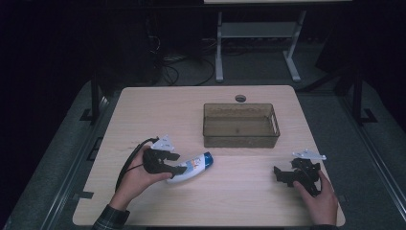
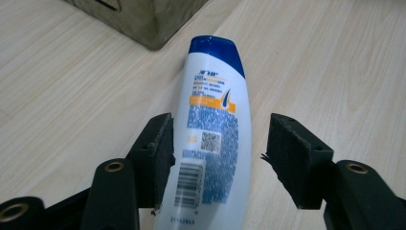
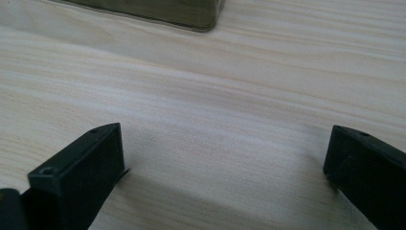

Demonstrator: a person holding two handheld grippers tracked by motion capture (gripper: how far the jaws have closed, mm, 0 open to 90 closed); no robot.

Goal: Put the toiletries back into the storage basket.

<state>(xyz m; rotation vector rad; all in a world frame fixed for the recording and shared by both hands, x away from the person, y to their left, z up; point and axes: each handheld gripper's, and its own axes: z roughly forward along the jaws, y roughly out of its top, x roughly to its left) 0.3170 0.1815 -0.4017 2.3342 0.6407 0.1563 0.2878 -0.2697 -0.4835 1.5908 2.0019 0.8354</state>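
Left gripper (image 2: 218,158) straddles the bottle (image 2: 213,139) lying flat, jaws apart, one pad touching, probably lining up a grab. Bin (image 1: 241,125) sits at 1 o'clock. Right gripper (image 3: 225,177) idles, jaws wide.

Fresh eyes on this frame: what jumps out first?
The white shampoo bottle with a blue cap, lying flat at the table's near left, sits between the open jaws of the left claw; one pad touches it or nearly so, the other stands clear. Behind it, mid-table, is a translucent brown bin. The right claw is open over bare wood.
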